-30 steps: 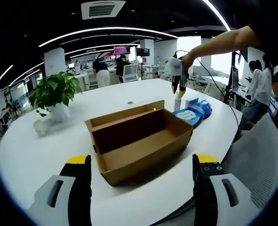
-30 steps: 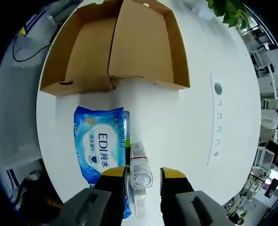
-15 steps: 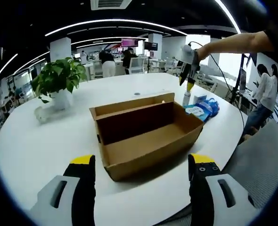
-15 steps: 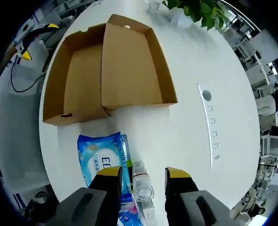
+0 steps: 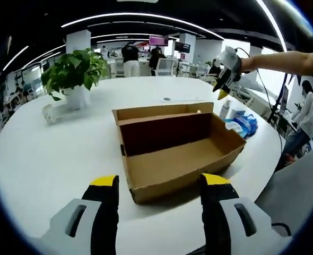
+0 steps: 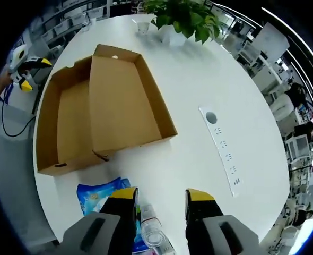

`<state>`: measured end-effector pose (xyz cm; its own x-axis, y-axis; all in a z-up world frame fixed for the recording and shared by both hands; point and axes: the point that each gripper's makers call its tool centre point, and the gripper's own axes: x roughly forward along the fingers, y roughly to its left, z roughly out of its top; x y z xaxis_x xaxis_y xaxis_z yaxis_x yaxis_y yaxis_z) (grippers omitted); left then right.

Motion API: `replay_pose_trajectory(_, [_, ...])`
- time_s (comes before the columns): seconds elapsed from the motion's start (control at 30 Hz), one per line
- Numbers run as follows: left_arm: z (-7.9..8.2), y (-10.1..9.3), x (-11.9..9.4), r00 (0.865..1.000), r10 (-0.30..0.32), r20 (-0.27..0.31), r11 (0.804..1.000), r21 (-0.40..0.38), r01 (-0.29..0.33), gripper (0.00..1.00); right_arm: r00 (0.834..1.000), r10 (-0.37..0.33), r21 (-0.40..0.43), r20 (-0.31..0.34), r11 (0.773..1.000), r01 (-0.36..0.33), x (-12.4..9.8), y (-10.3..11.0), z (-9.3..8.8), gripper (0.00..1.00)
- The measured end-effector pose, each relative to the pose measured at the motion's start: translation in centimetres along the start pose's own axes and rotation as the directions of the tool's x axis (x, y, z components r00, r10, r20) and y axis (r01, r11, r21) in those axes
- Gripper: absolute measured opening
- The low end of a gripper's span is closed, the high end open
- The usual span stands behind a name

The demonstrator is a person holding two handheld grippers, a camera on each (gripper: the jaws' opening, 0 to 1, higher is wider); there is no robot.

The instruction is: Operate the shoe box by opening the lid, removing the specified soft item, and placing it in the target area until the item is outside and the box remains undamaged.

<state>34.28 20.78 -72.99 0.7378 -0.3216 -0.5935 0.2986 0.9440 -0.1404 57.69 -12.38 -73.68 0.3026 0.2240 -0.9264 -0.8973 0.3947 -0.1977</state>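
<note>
I am holding both grippers spread: right gripper (image 6: pixel 161 197) above bottle (image 6: pixel 153 229) and wipes (image 6: pixel 101 192) (box (image 5: pixel 177 150) standing open), left gripper (image 5: pixel 157 183) facing it.

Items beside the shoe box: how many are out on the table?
2. A blue wet-wipes pack lies next to the open shoe box, and a clear bottle stands beside the pack, between the right tongs. The box interior looks empty; nothing else shows near it.

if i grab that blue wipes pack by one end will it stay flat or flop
Probably flop: the blue wipes pack is a soft film pouch with crinkled, uneven edges. Its glossy skin may slip between the right claw pads. It lies flat on the white table, so it shouldn't roll.
</note>
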Motion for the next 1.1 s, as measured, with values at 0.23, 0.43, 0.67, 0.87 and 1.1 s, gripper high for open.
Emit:
replay_pose_trajectory(0.23, [-0.3, 1.6, 0.9, 0.999, 0.046, -0.027, 0.994, -0.093, -0.049, 0.47, 0.994, -0.036, 0.192, 0.101, 0.981, 0.016, 0.7, -0.9, 1.2, 0.3])
replay_pose_trajectory(0.43, [-0.5, 2.2, 1.8, 0.996, 0.066, -0.054, 0.988, -0.136, -0.072, 0.35, 0.986, -0.04, 0.316, 0.162, 0.949, -0.013, 0.7, -0.4, 2.3, 0.27])
replay_pose_trajectory(0.67, [-1.6, 2.8, 2.7, 0.99, 0.086, -0.11, 0.981, -0.163, -0.104, 0.3, 0.979, -0.042, 0.472, 0.199, 0.879, -0.059, 1.9, -0.2, 3.1, 0.24])
replay_pose_trajectory(0.87, [-2.3, 3.2, 2.8, 0.986, 0.098, -0.133, 0.973, -0.193, -0.123, 0.13, 0.975, -0.022, 0.542, 0.221, 0.834, -0.104, 3.1, 0.4, 3.9, 0.22])
replay_pose_trajectory(1.1, [-2.3, 3.4, 3.0, 0.986, 0.094, -0.135, 0.973, -0.199, -0.12, 0.05, 0.972, -0.025, 0.621, 0.235, 0.773, -0.13, 4.6, 0.3, 4.7, 0.16])
